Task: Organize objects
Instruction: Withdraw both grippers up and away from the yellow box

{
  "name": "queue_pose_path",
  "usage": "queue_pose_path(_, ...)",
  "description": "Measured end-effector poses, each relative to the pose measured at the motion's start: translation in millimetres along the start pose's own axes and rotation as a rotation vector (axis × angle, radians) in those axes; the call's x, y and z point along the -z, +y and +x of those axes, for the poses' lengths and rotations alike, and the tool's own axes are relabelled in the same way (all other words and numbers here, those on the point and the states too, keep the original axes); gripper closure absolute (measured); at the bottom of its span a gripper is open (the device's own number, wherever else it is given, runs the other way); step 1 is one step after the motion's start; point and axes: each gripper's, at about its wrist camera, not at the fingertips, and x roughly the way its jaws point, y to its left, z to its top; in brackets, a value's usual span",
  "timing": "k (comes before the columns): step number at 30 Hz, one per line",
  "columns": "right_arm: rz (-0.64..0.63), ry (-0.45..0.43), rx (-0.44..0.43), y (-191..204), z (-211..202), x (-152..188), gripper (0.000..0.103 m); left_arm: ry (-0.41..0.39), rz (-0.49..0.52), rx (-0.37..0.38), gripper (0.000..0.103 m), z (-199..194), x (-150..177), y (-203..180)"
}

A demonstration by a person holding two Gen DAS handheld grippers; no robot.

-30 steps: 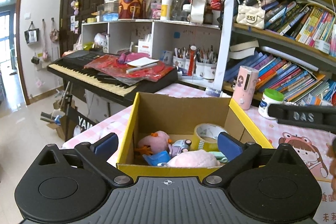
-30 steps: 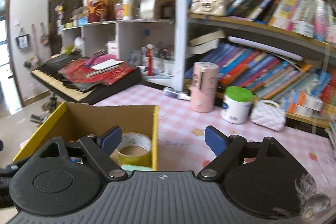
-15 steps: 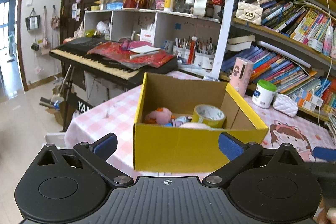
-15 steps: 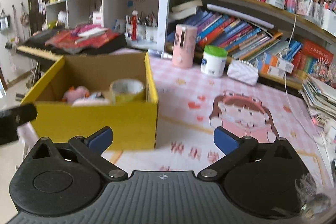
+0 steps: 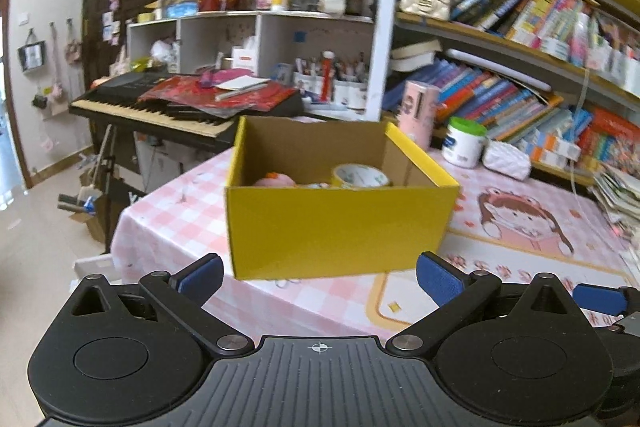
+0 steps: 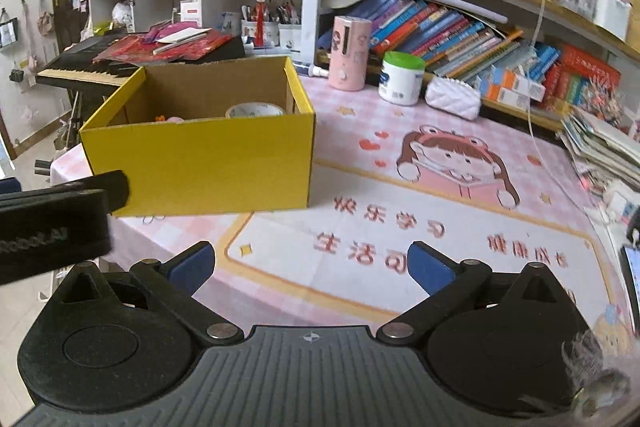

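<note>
A yellow cardboard box stands on the pink checked table. Inside it I see a roll of tape and a pink plush toy; the rest of its contents are hidden by the front wall. My left gripper is open and empty, held back from the box's front. My right gripper is open and empty over the cartoon mat, to the right of the box. The left gripper's body shows at the left edge of the right wrist view.
At the back of the table stand a pink cylinder, a white jar with a green lid and a white quilted pouch. Bookshelves fill the back right, stacked papers lie at right, and a keyboard piano stands left.
Both grippers have pulled back from above the box toward the table's near side, so the box looks farther away. The right gripper's jaws have spread a little wider.
</note>
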Motion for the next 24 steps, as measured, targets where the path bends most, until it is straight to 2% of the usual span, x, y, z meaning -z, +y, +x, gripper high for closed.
queue_pose_path(8,0.067,0.018,0.073,-7.9,-16.1,16.3,0.0,0.009,0.078,0.099,0.0,-6.1,10.7,-28.7)
queue_pose_path(13,0.133,0.023,0.13,-25.9,-21.4,20.7,0.0,0.008,0.085,0.13,0.0,-7.9,11.0,-42.5)
queue_pose_path(24,0.2,0.026,0.187,-62.1,-30.3,31.5,0.0,0.033,0.128,0.201,0.0,-6.9,14.2,-74.4)
